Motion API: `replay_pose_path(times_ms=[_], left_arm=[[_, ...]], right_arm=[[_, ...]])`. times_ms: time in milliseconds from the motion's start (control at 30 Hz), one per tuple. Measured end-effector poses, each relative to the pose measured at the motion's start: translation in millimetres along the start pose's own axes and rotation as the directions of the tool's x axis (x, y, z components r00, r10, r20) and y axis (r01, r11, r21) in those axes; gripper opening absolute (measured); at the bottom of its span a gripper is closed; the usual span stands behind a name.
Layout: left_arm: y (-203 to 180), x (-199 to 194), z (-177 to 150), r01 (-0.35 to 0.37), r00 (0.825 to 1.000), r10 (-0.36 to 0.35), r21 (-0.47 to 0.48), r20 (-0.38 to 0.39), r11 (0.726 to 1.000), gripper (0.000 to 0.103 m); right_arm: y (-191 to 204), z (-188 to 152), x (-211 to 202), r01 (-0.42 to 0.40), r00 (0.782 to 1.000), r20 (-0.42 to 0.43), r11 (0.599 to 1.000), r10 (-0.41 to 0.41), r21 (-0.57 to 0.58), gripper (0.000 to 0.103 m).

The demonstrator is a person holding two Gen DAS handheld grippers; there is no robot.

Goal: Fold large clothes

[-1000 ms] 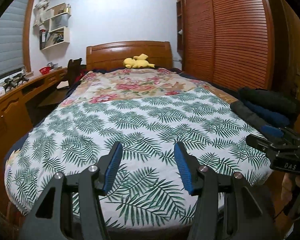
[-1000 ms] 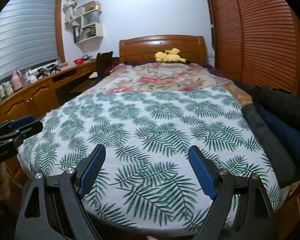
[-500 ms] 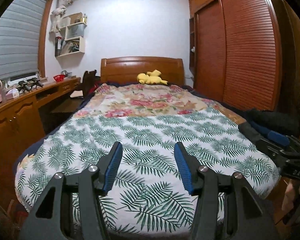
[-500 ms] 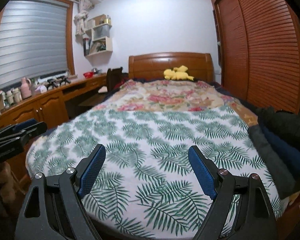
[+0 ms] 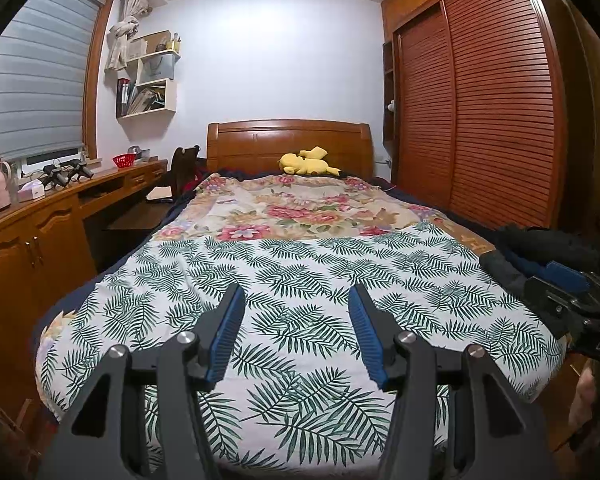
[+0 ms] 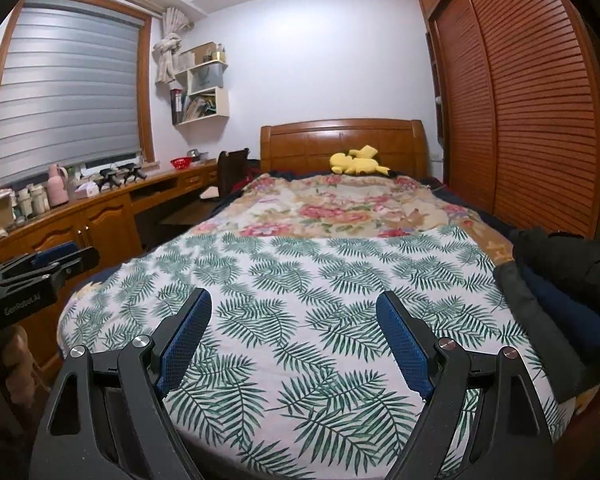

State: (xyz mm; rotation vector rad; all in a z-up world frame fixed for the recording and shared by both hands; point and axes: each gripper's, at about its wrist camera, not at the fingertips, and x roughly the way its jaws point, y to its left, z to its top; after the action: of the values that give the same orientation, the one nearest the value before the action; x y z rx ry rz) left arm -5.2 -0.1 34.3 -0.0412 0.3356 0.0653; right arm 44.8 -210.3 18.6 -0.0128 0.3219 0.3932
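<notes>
Both tools hang in the air at the foot of the bed, and neither has touched any cloth. The left gripper (image 5: 296, 330) has its blue-padded jaws parted and empty; the right gripper (image 6: 294, 340) is spread wider, also empty. Below and ahead of them lies the white bedspread printed with green palm fronds (image 5: 300, 280), its surface bare.

The clothes to be folded look to be the dark pile of black and navy garments (image 6: 560, 292) heaped on the near right edge of the bed, beyond the right gripper's right-hand finger and well to the right of the left gripper. I would say the step in hand is fetching one garment. Done well, that means swinging right, pinching only the topmost layer at an edge or collar, and dragging it onto the palm-frond spread, so it opens flat without toppling the heap off the side.
</notes>
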Motion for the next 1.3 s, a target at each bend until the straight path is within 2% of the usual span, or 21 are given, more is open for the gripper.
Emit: replay_pose_path(times_ms=[1300], left_arm=[[-9.1,-5.8,2.5,-0.004,1.0,0.004,0.013,0.004,1.0,0.053]], right_arm=[[-2.0,1.2,-2.5,0.005,1.0,0.004,1.0,-0.005,0.005,0.086]])
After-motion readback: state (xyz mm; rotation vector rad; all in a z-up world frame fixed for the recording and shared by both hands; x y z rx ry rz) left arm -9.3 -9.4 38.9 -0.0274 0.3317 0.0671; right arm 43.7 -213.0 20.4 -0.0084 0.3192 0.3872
